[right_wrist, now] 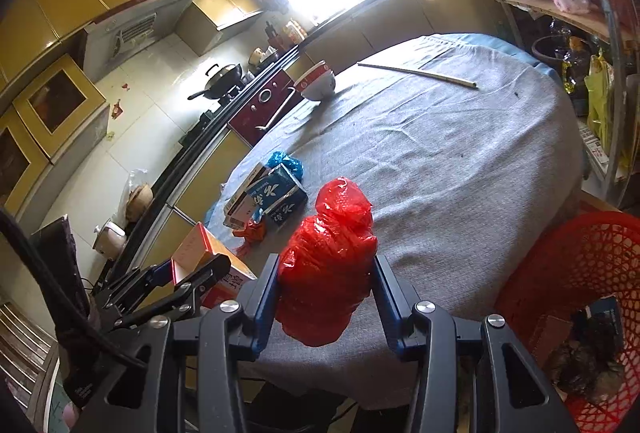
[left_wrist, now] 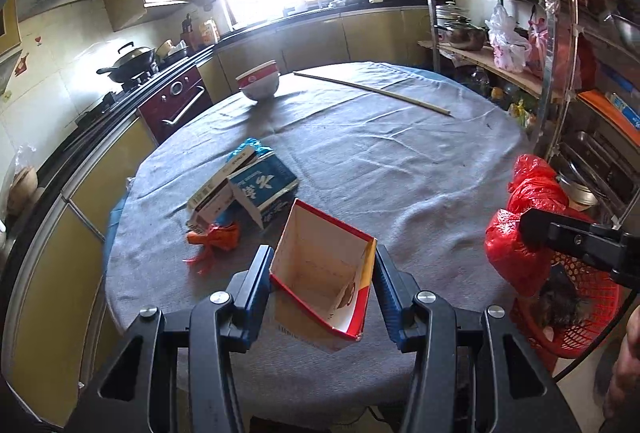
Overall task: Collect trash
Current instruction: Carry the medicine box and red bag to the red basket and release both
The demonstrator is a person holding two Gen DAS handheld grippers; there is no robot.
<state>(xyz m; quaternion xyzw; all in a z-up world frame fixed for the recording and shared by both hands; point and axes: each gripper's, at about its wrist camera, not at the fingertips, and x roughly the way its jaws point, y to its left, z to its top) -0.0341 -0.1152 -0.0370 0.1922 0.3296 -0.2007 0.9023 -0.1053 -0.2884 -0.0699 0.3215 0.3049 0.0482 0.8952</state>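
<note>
We make out large white Chinese characters on the blue carton [left_wrist: 266,189] near the tabletop's left edge; one looks like 火, the rest stay unreadable. We see a barcode on the red-and-white box [left_wrist: 324,273], digits too small to read.

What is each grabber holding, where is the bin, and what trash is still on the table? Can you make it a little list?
left gripper: shut on open red-and-white carton
right gripper: shut on red plastic bag
bin: red mesh basket, beside the table, some trash inside
trash left on table: blue boxes, orange scrap
also on table: bowl, chopsticks
</note>
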